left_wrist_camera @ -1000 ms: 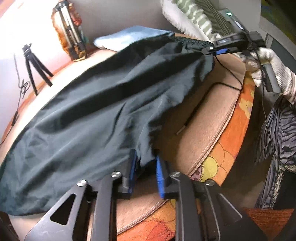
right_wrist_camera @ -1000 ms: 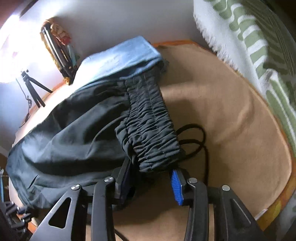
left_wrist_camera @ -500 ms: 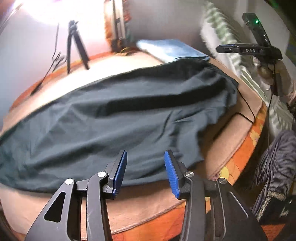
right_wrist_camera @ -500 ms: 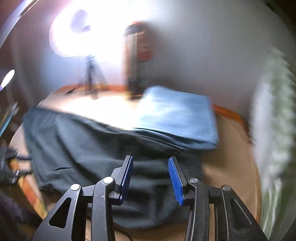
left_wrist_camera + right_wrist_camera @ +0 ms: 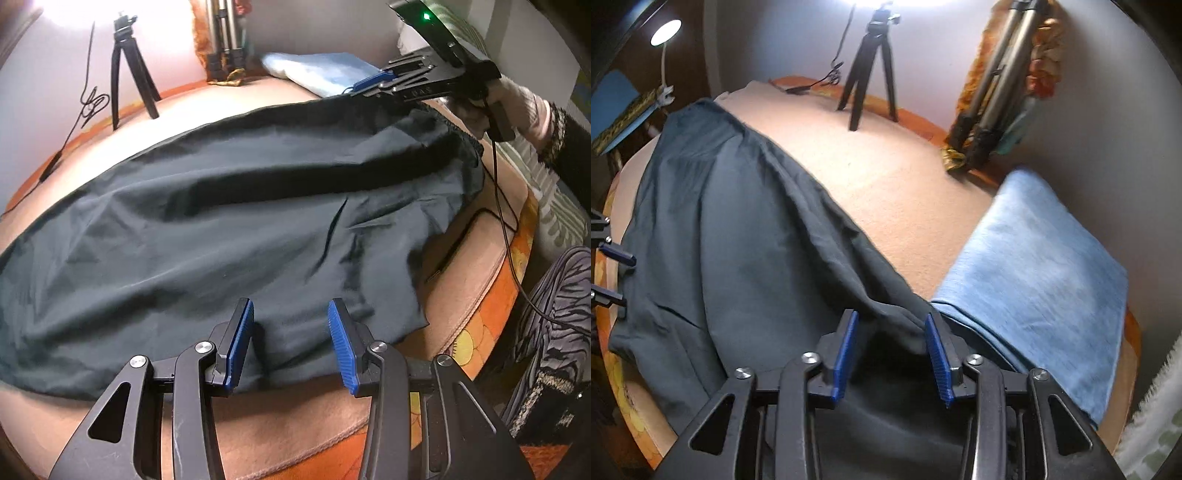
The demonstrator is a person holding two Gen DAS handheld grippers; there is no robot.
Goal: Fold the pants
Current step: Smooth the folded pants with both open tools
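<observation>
Fingers [image 5: 240, 343] of your left gripper [image 5: 290, 345] stand wide apart, empty, low over the near hem edge of the dark pants [image 5: 221, 221]; cloth lies between and ahead of them. Your right gripper [image 5: 892, 354] also has its fingers [image 5: 936, 354] spread, holding nothing, with the pants' far edge running between them. Pants lie spread flat across the tan bed cover [image 5: 886, 177]. Just right of the right fingers: folded blue cloth [image 5: 1041, 266]. Beyond them: a small black tripod [image 5: 871, 66].

Lit lamp [image 5: 666, 32] against grey wall [image 5: 1089, 110]
</observation>
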